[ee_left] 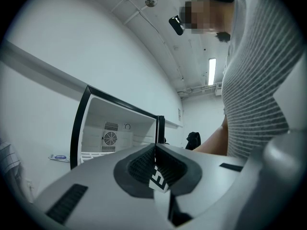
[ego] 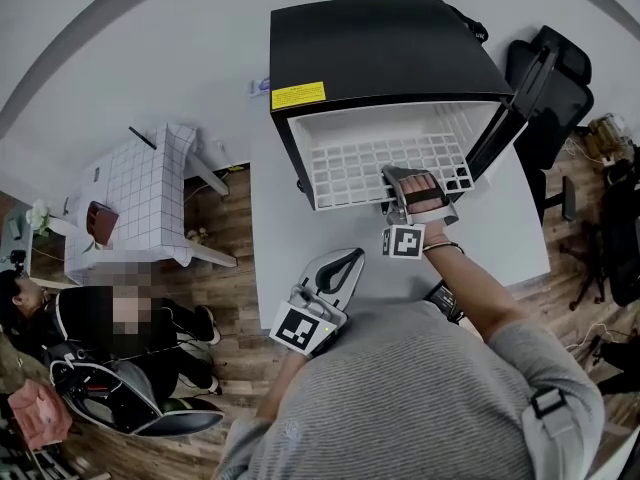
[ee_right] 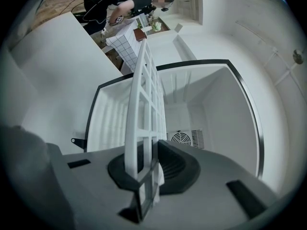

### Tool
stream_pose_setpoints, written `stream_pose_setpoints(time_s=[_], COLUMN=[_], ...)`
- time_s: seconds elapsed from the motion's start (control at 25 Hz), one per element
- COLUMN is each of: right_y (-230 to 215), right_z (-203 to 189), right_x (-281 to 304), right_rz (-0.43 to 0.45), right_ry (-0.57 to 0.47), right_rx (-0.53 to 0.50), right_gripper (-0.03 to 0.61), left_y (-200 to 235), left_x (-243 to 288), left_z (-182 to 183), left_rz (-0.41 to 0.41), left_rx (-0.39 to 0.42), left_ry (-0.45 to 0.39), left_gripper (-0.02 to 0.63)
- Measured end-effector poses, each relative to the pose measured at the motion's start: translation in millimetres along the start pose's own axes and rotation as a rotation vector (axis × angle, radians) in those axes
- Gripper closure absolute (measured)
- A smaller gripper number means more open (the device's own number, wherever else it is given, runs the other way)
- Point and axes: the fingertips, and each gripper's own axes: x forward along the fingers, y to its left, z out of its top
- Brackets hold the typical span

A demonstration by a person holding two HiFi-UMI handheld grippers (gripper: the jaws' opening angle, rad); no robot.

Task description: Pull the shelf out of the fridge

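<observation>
Pull straight & level w/ right gripper (ee_right: 149, 163), clenched on front edge of shelf (ego: 372, 156), part-way out of fridge (ego: 380, 58), back end inside the cavity. Avoid twisting: thin white open grid, plastic-looking, prob. light & stiff, likely to jam on ribbed side walls if skewed. Leave left gripper (ego: 335, 268) idle near body, jaws closed together, nothing btwn; bring under free edge once clear, vs tipping. Matte black casing, smooth white liner, flat white table (ego: 290, 218).
</observation>
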Motion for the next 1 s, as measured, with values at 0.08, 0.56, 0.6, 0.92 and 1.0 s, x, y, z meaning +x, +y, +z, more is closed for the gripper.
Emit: stream_pose_setpoints(time_s=[0.08,0.56,0.6,0.92,1.0], right_y=[1,3,3,2,3], right_z=[0,1,1,2,3], right_x=[-2,-7,-8,-15,-16], right_rz=[0.003,0.0,0.0,0.011,0.012], right_ry=[0.002,0.018,0.018,0.011,0.009], right_rx=[0.001,0.007,0.011,0.021,0.022], right_gripper=[0.54,0.54,0.541,0.54,0.54], left_y=[0,-2,-1,-1,-2], left_x=[0,-8,-7,0,0], left_z=[0,-2,-1,0,-1], left_rz=[0.0,0.01,0.011,-0.009,-0.012], left_rx=[0.001,0.008,0.007,0.007,0.005], left_ry=[-0.001,0.0,-0.001,0.003,0.006], left_gripper=[0.601,0.601,0.601,0.602,0.602])
